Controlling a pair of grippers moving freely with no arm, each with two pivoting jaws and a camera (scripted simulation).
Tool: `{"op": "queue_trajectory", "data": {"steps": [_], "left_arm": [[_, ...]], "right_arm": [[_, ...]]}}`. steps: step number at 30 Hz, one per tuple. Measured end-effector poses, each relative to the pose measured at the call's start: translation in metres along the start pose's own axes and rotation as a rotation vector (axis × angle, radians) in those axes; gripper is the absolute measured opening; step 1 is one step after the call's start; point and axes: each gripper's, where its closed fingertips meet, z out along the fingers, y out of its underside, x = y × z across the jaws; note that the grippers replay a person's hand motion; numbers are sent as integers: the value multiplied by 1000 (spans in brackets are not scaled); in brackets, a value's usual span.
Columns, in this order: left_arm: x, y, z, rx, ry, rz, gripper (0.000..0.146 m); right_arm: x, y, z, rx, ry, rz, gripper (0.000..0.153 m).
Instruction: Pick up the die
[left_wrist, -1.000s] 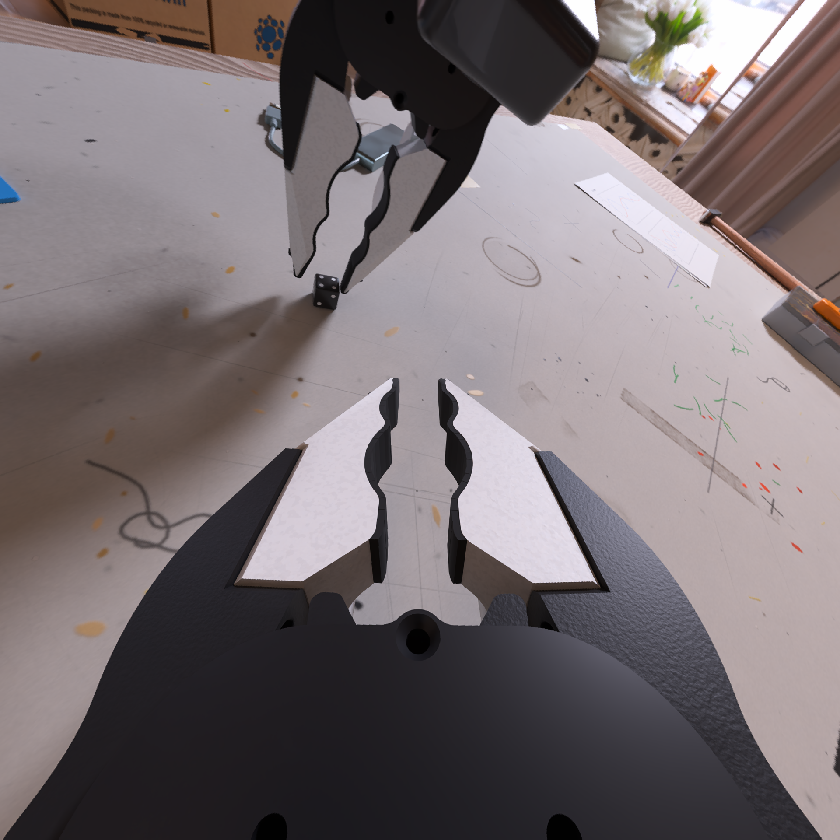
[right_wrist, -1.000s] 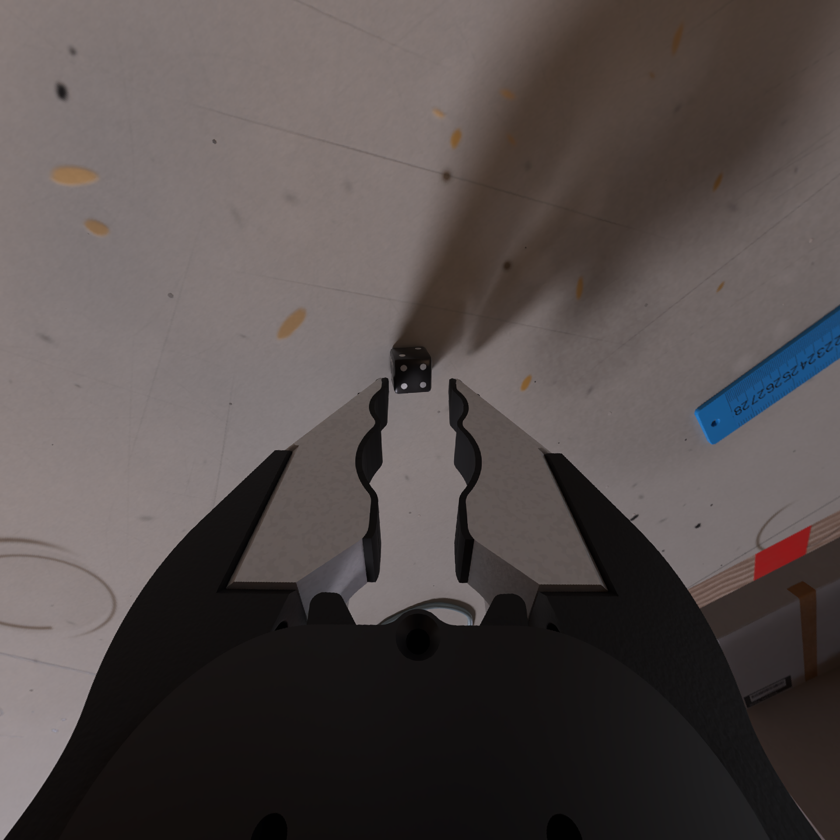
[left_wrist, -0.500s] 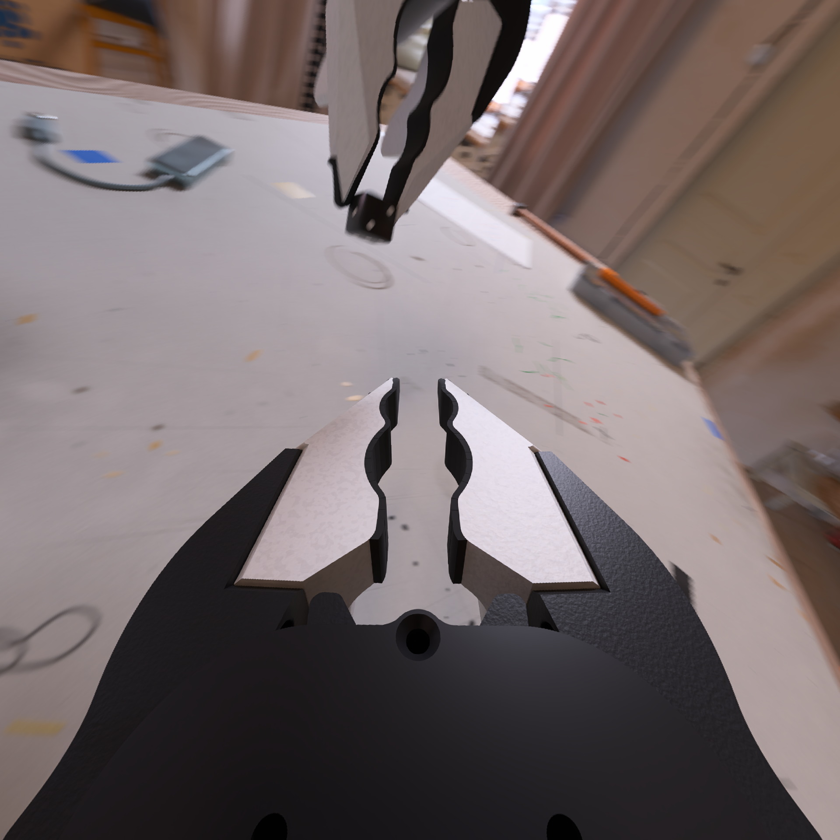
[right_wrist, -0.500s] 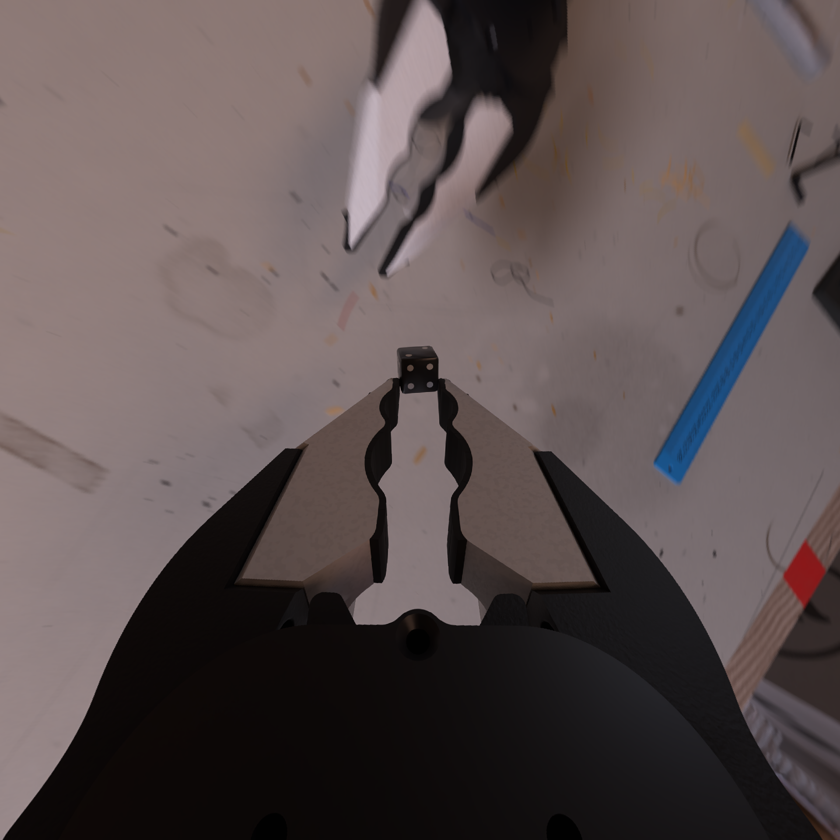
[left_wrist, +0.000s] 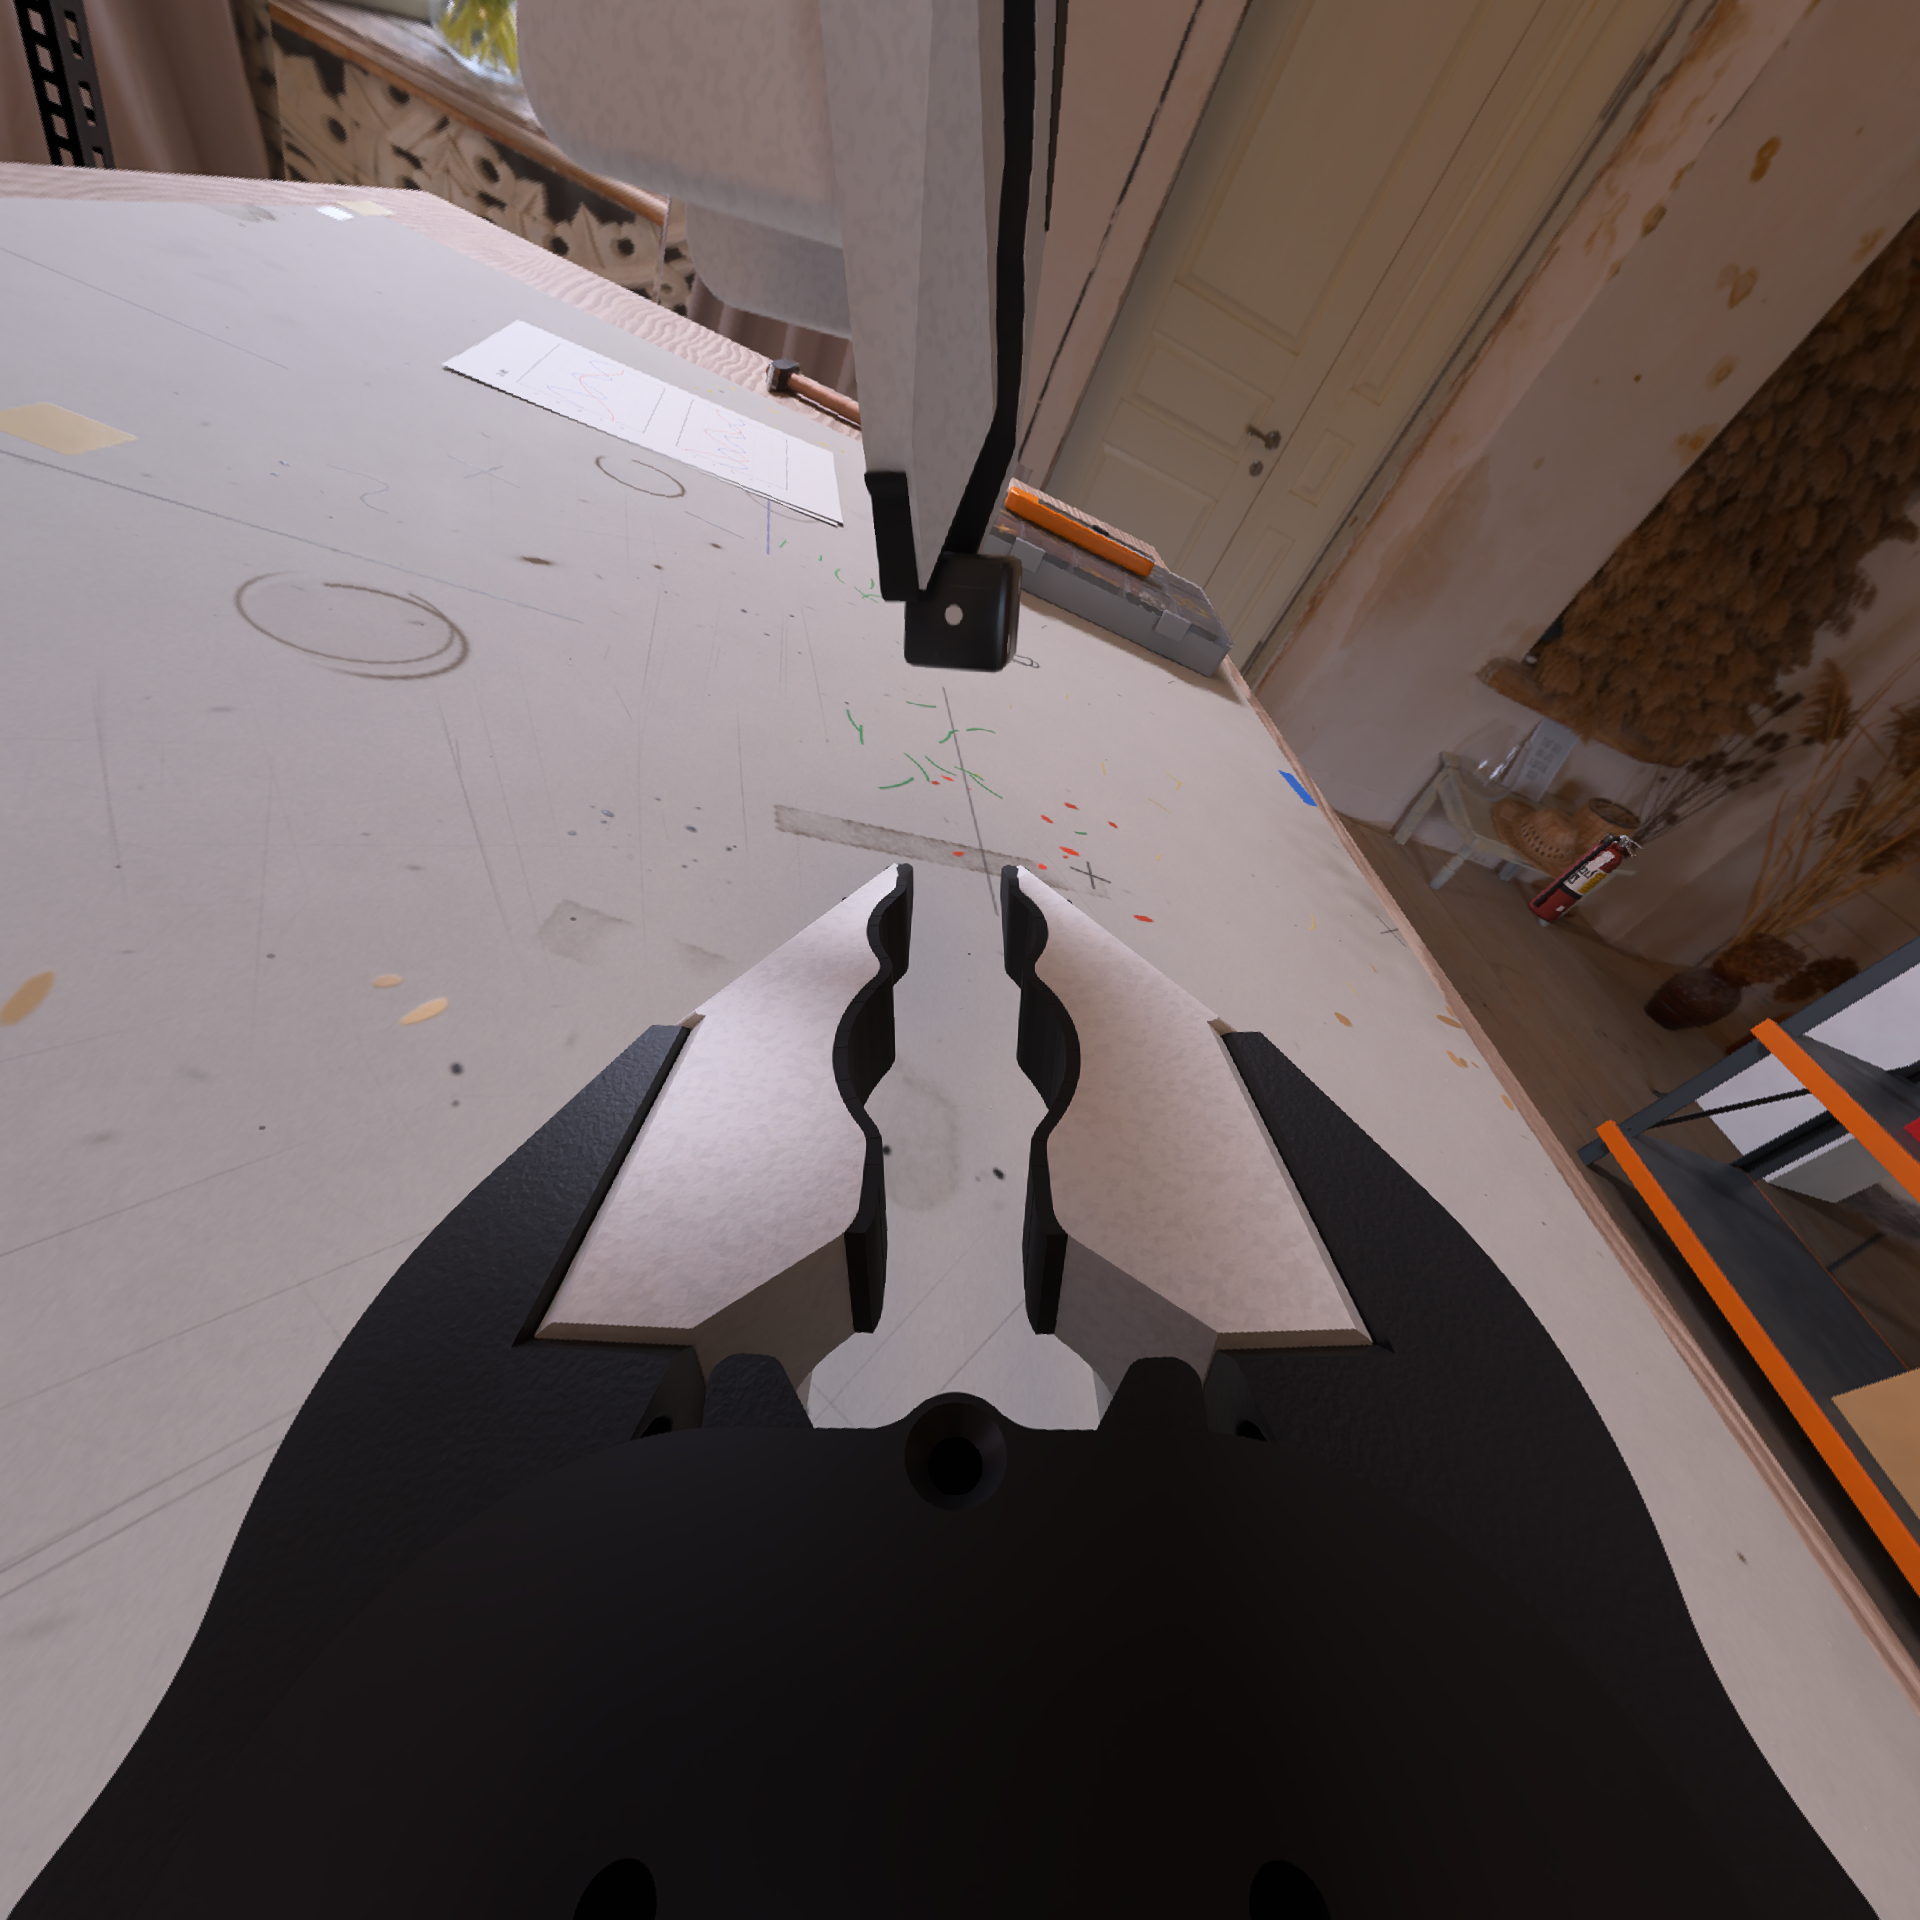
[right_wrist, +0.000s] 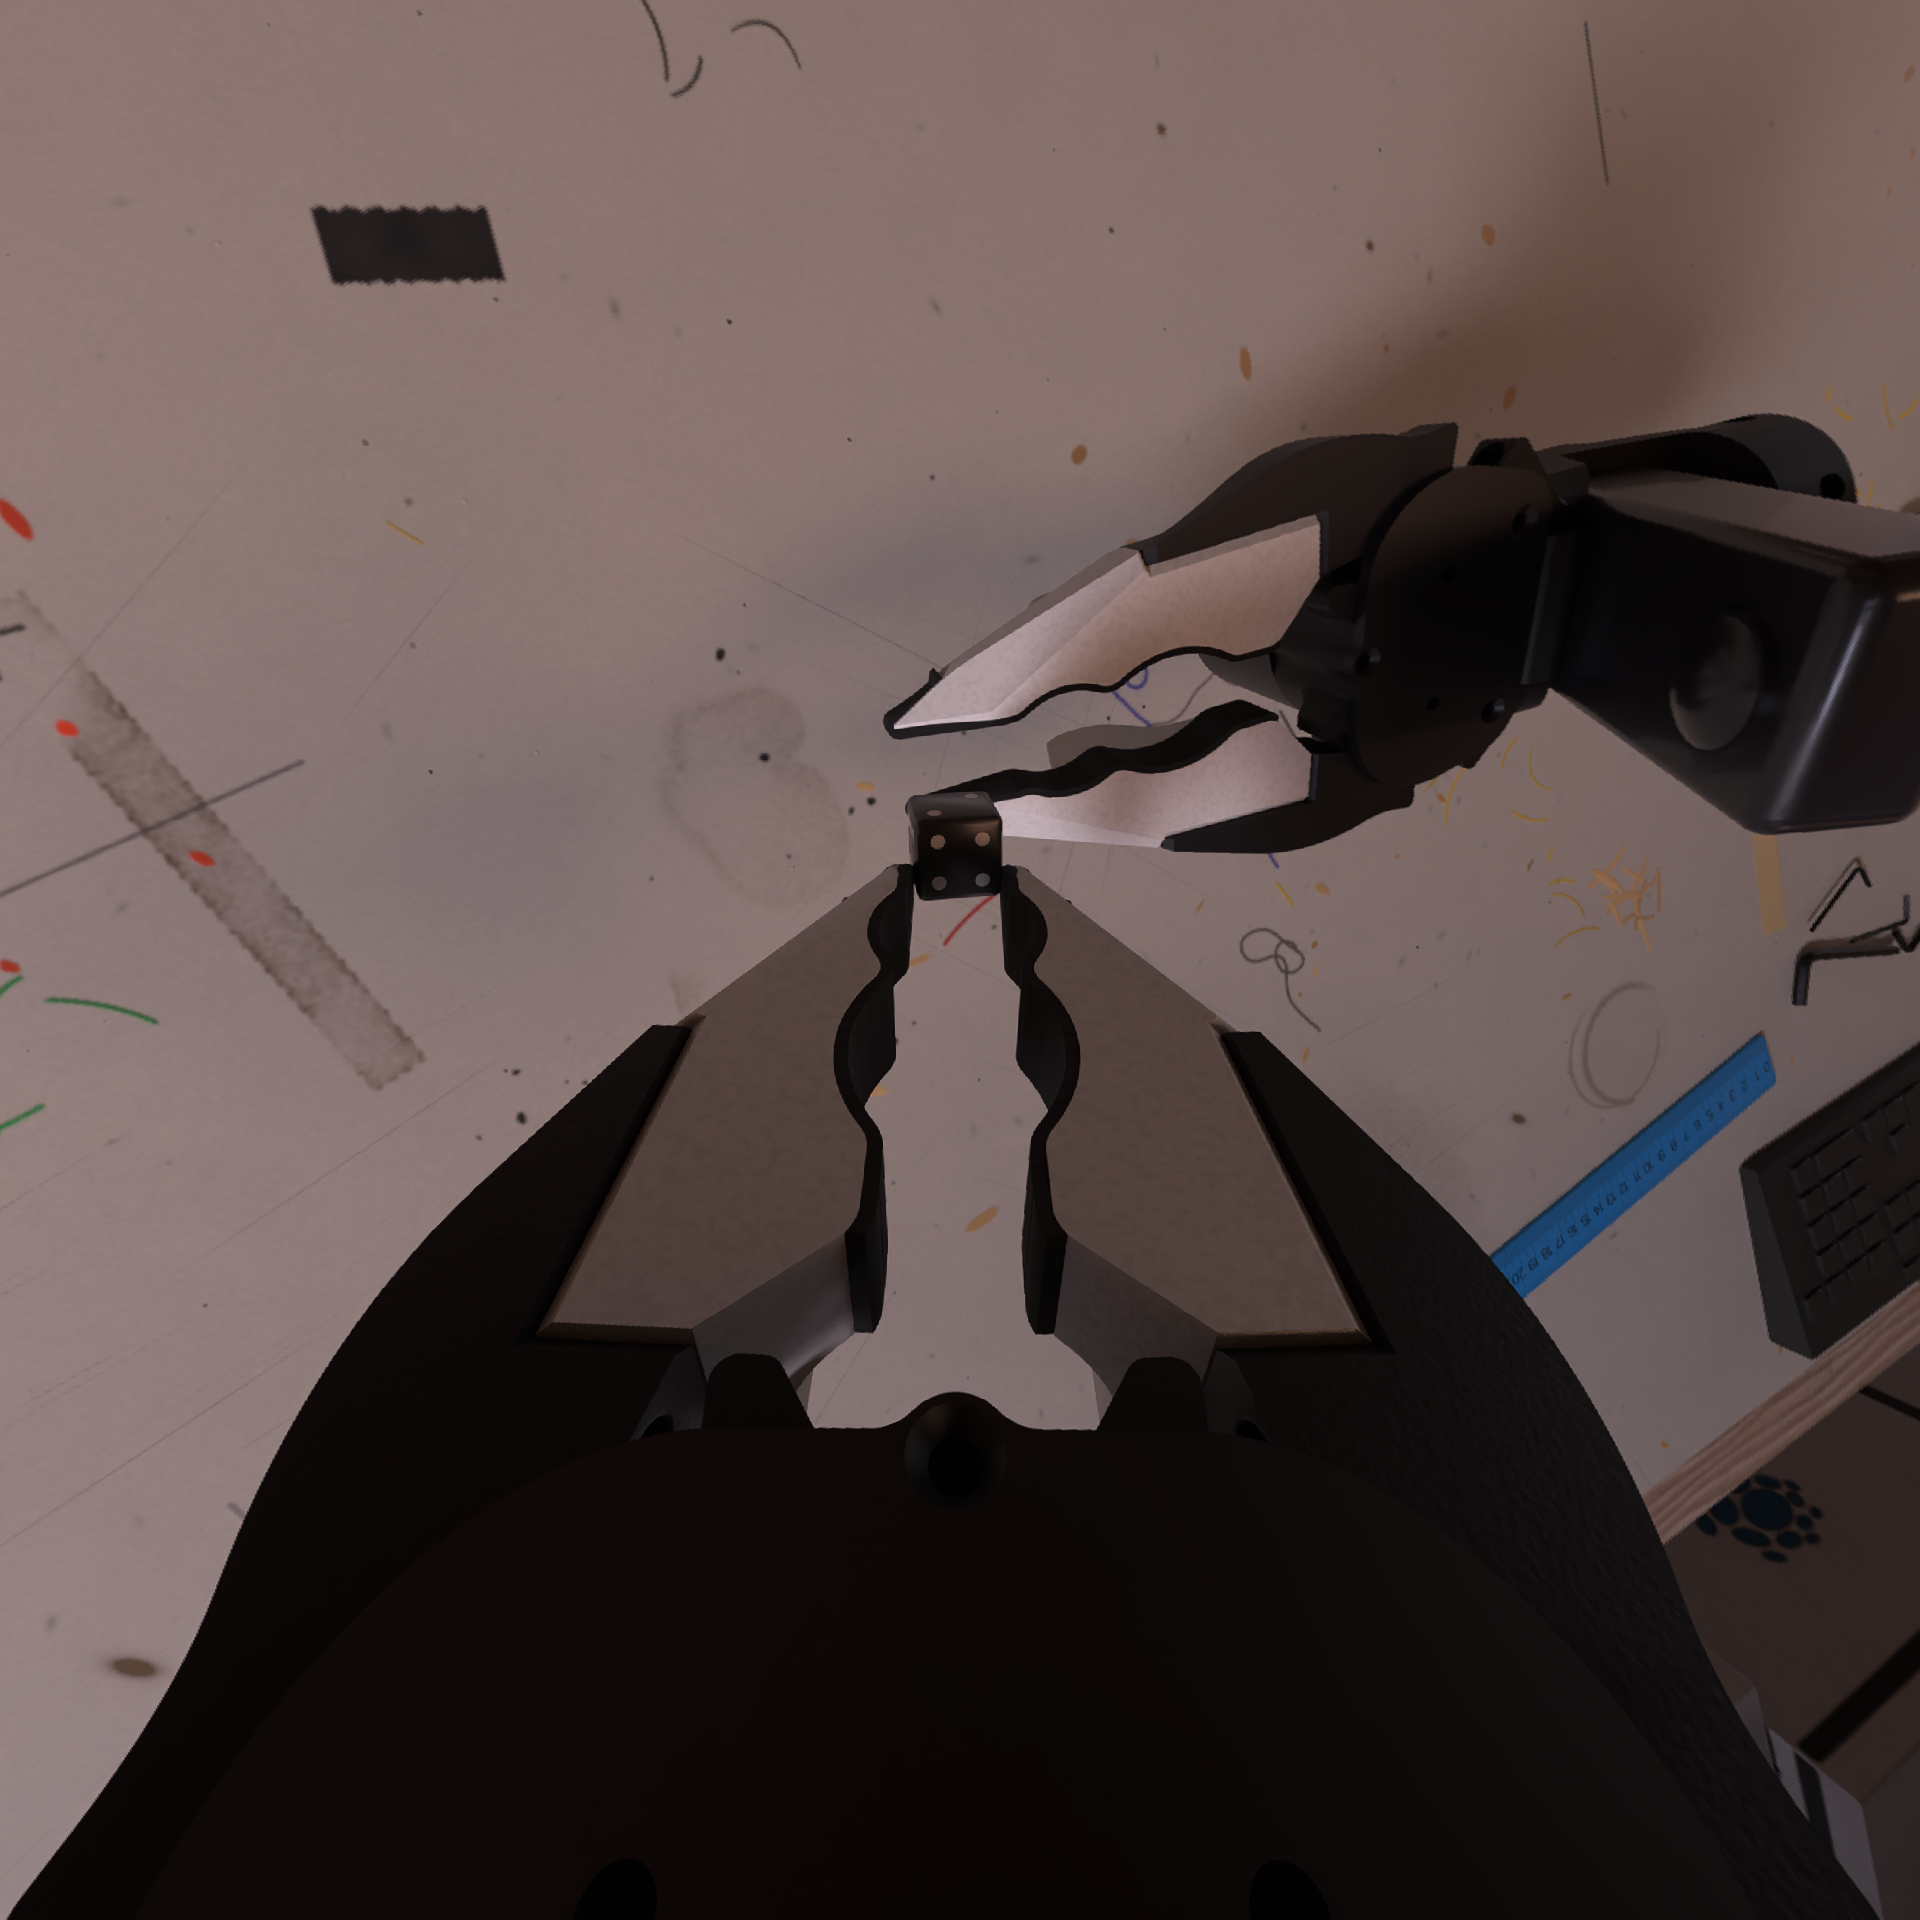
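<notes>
Holding item: right claw (right_wrist: 954, 881), tips pinched on the black die (right_wrist: 954, 854), which sits at the very ends of its fingers, raised clear of the bench (right_wrist: 520, 623). Left claw (left_wrist: 956, 878): fingers set a narrow gap apart, nothing between them, hanging over the bench with the die ahead of and above its tips. Also listed: blue ruler (right_wrist: 1631, 1169) to the right of the right claw; white sheet (left_wrist: 644, 416) beyond the left claw.
</notes>
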Motion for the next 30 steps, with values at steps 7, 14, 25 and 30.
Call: {"op": "queue_trajectory", "data": {"steps": [7,14,25,30], "left_arm": [[5,0,-6,-11,11,17,17],[-7,-6,-16,0,-114,62,16],[-43,2,-22,-61,-346,54,16],[-56,4,-26,-66,-426,46,16]], "right_arm": [[6,-3,6,16,-24,-6,16],[17,6,4,6,11,109,16],[22,42,15,-32,93,440,16],[23,55,19,-52,143,576,16]]}}
